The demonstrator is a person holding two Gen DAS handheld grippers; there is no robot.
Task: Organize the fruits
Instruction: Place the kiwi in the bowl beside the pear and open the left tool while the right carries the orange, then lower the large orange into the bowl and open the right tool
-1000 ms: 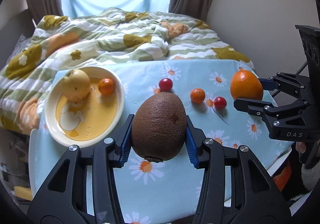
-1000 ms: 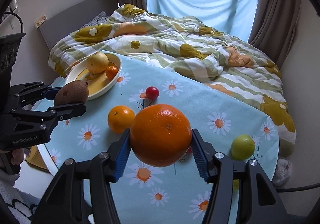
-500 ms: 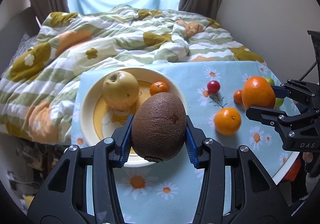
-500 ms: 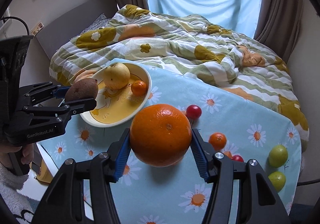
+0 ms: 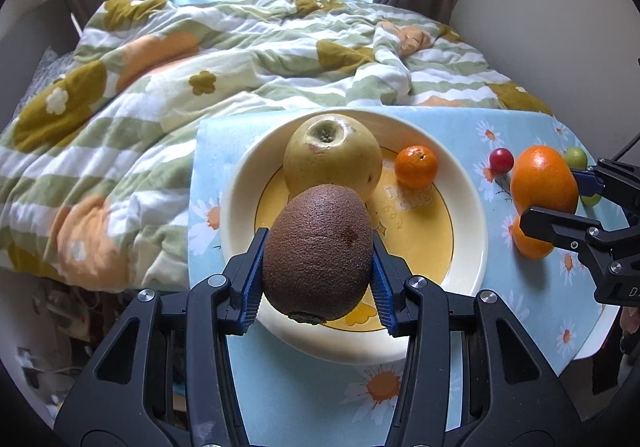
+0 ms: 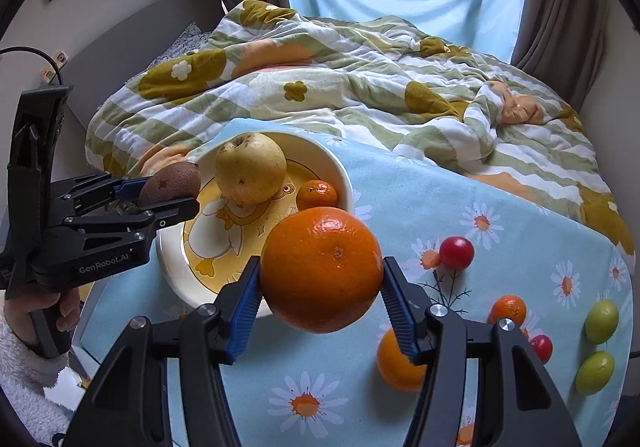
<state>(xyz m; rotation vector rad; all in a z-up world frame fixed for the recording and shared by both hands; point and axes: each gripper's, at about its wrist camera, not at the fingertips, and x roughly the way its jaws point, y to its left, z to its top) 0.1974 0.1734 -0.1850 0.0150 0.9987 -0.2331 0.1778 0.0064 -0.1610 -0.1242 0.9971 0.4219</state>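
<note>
Both tongs have swung toward the plate [image 5: 472, 215] – left tongs [image 5: 318, 259] clamped on kiwi [image 5: 318, 251] hang over its centre, right tongs [image 6: 322, 283] clamped on orange [image 6: 322, 267] just beside its rim

Daisy-print table [image 6: 520, 207]; plate [image 6: 344, 175], loose fruits [image 6: 457, 253].

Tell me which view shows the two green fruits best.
The right wrist view: both green fruits lie in full view near the table's edge. The left wrist view shows only slivers of them, behind the big orange and the right hand-held gripper.
</note>
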